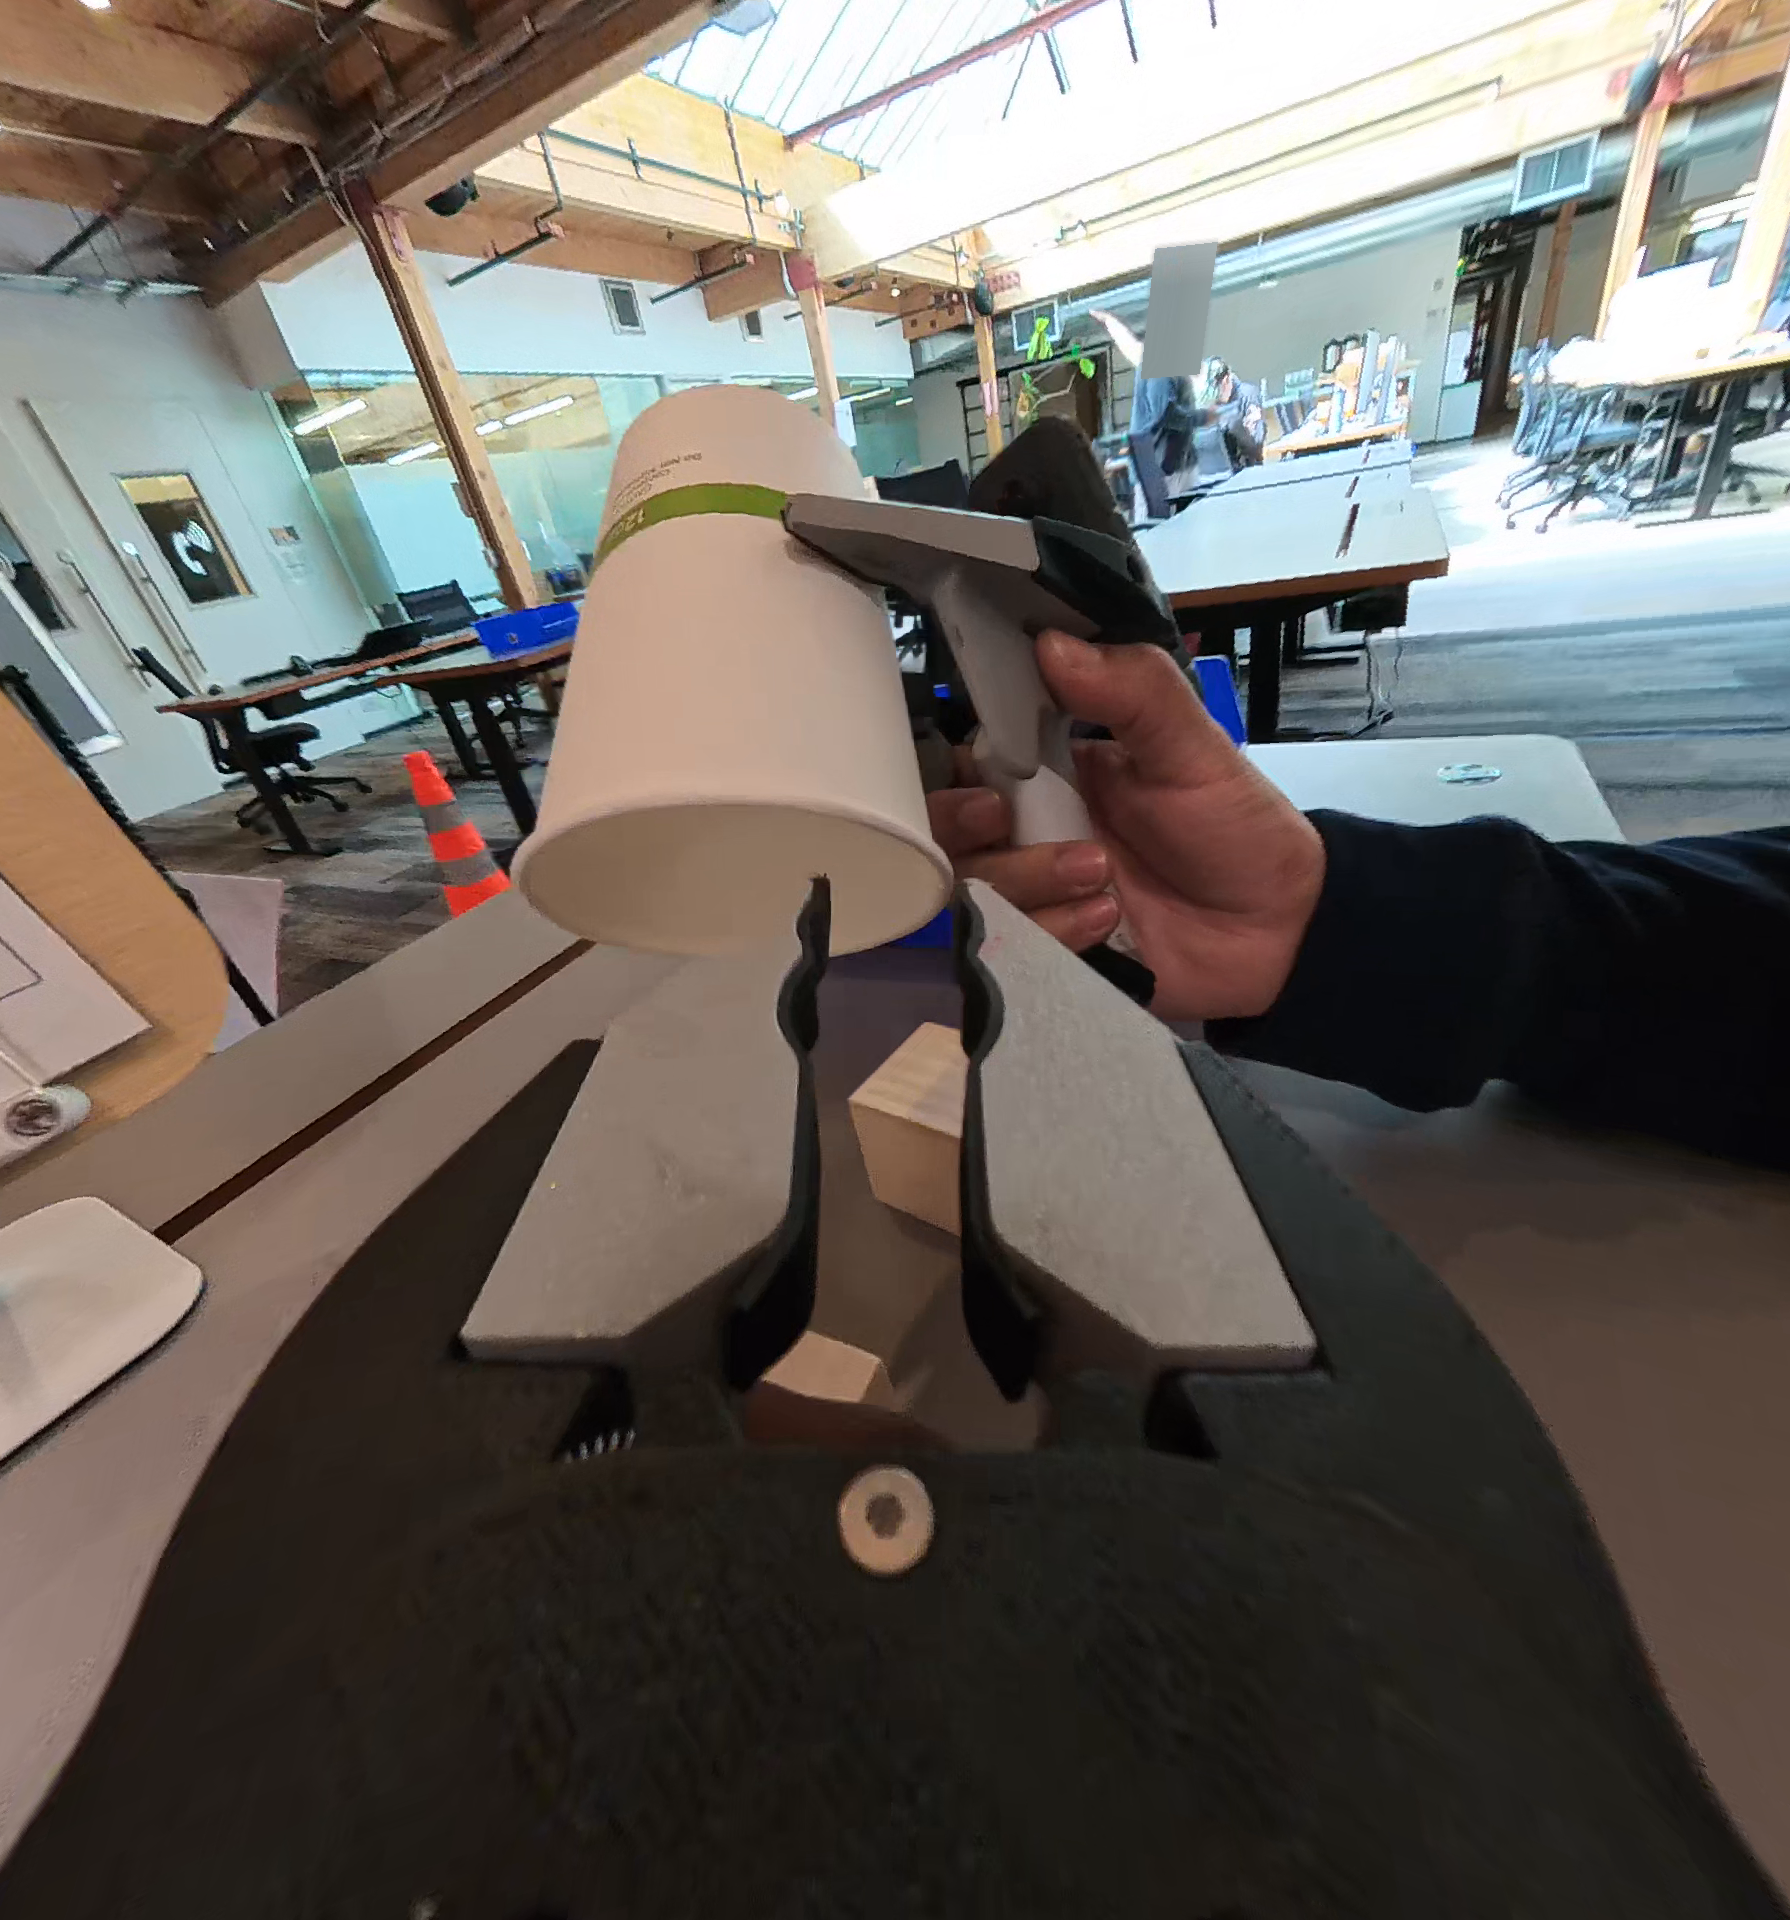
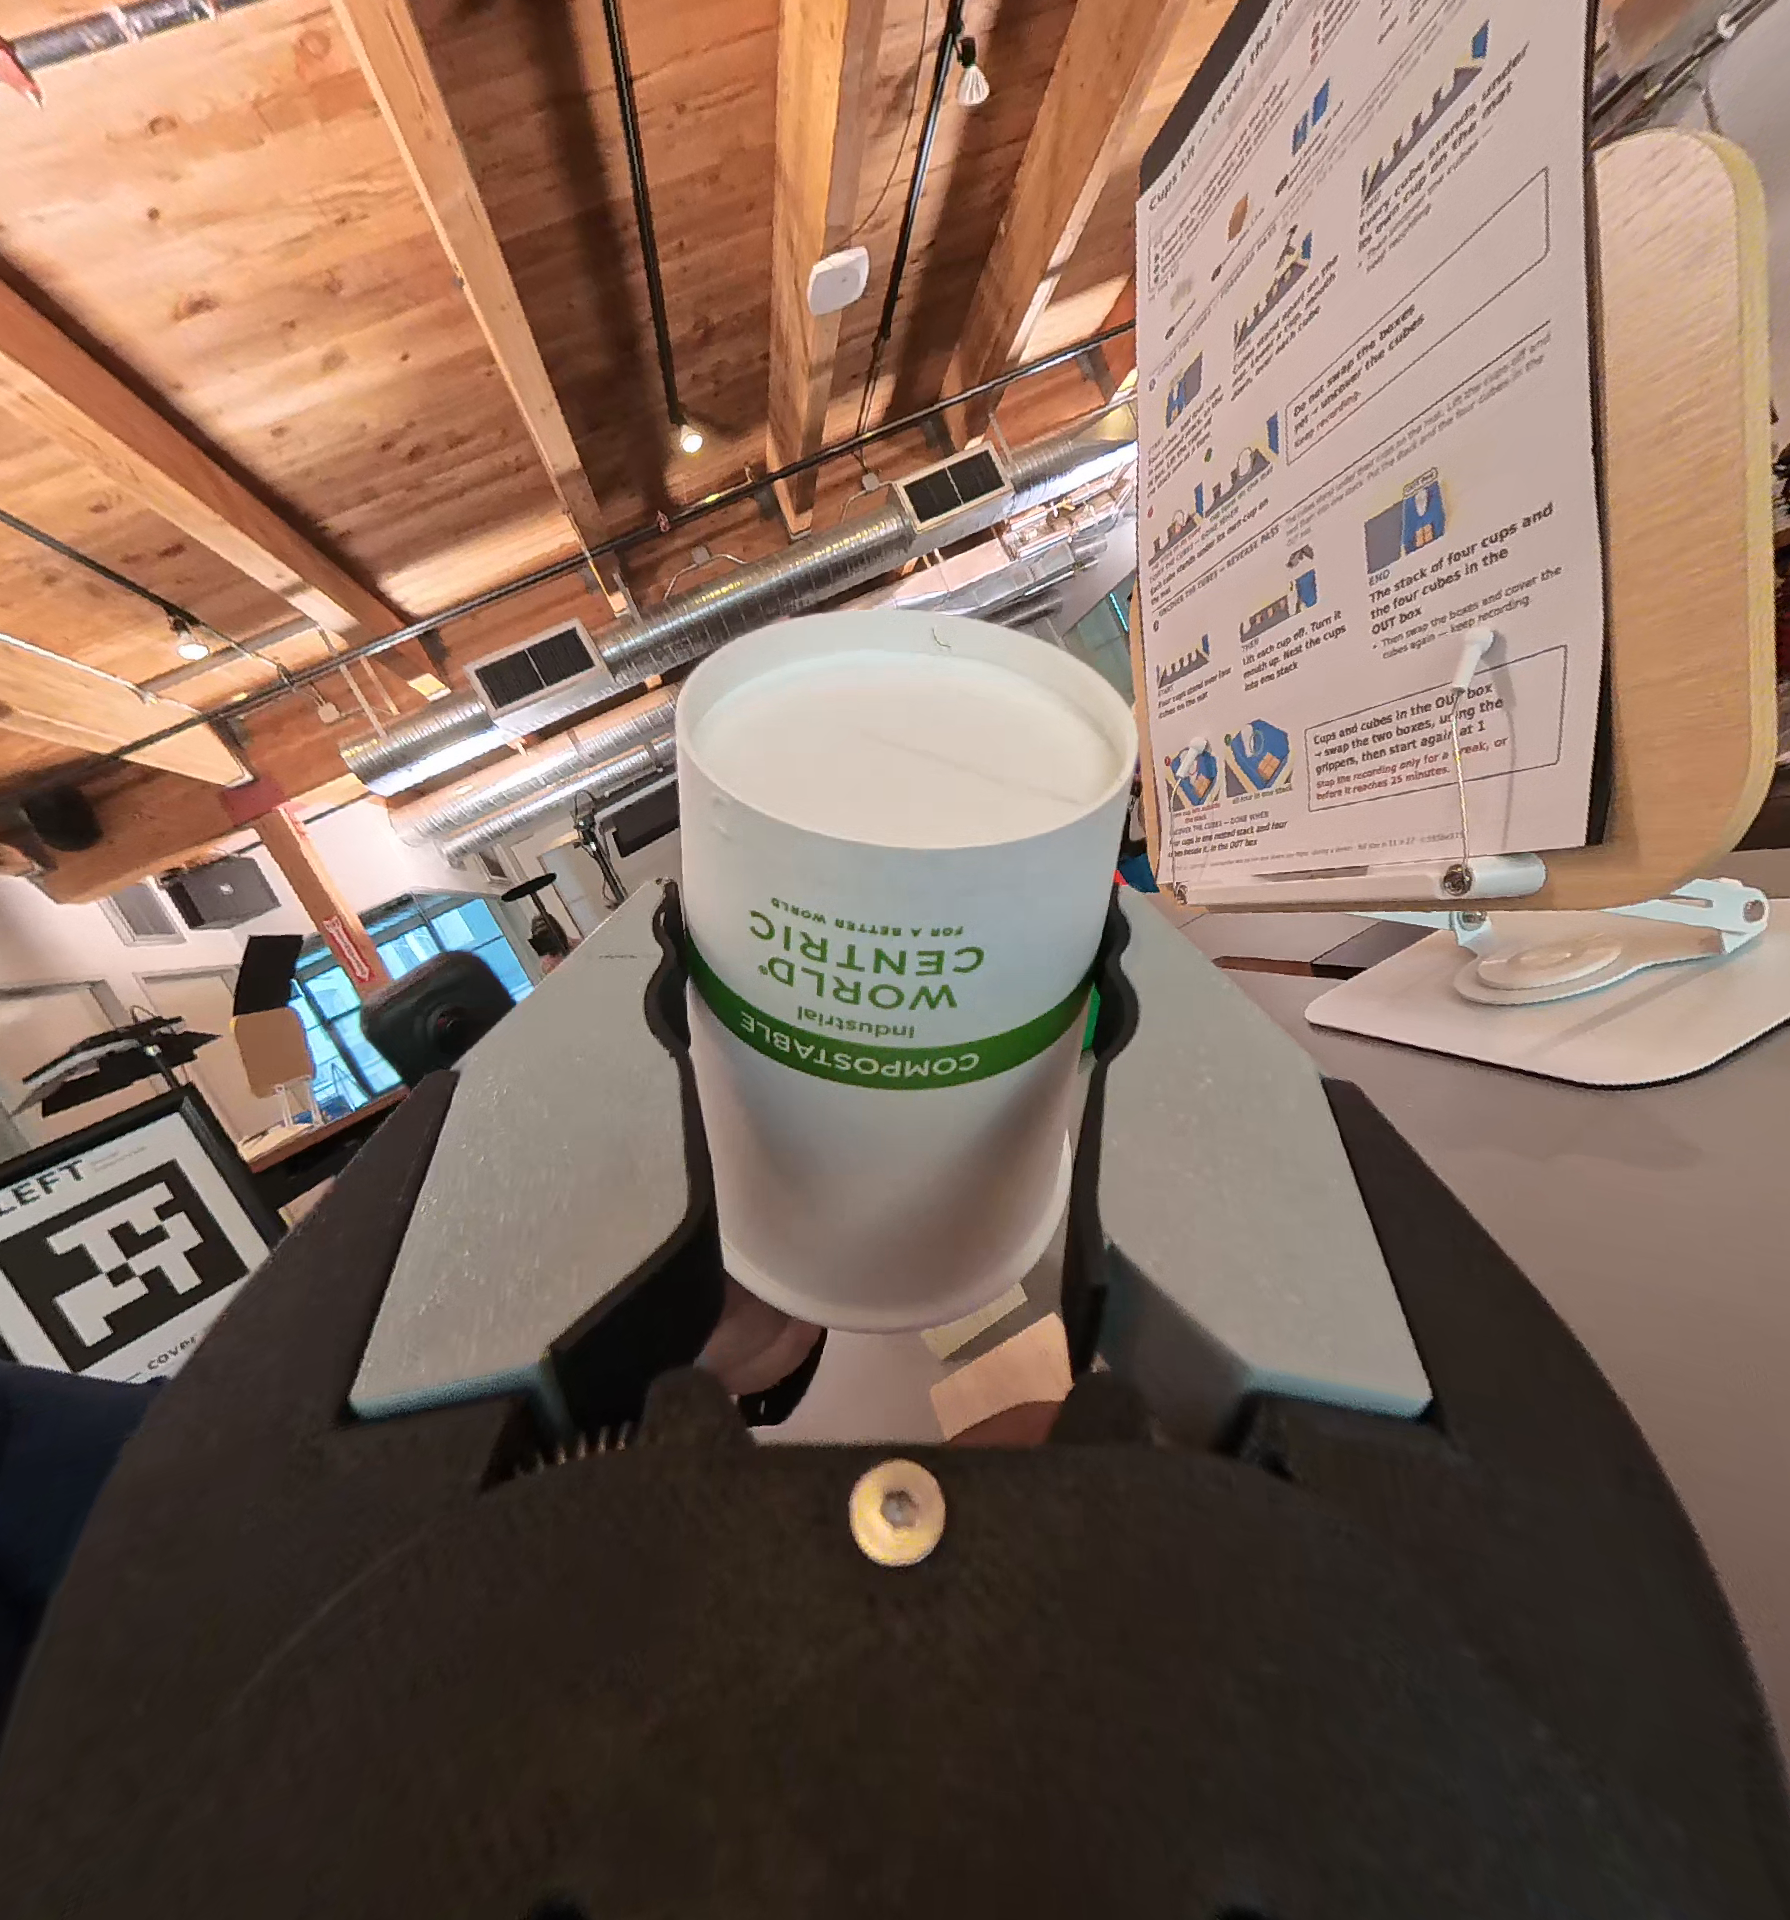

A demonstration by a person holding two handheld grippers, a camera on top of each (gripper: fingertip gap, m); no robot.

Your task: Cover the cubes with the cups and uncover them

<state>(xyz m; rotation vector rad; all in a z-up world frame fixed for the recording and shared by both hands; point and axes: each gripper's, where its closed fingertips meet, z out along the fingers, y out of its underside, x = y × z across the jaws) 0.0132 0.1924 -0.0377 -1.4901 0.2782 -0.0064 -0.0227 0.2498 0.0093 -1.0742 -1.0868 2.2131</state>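
Note:
My right gripper [image 2: 891, 966] is shut on a white paper cup [image 2: 901, 935] with a green band, both pads pressing its sides. The cup is upside down, mouth toward the table. In the left wrist view the cup [image 1: 735, 675] hangs tilted in the air, with the right gripper's finger [image 1: 912, 535] at the green band. My left gripper [image 1: 891, 899] is open with nothing between its fingers, its tips just in front of the cup's mouth. A wooden cube [image 1: 912, 1122] sits on the grey table [image 1: 1493, 1299] below my left fingers, with a second cube [image 1: 829, 1382] nearer. A cube [image 2: 995, 1371] also shows under the cup.
An instruction sheet on a wooden stand with a white base [image 2: 1369, 468] stands on the table to the left; its base also shows in the left wrist view [image 1: 49, 1320]. A person's hand and dark sleeve [image 1: 1213, 852] hold the right gripper. Office desks, chairs and an orange cone [image 1: 449, 831] lie beyond.

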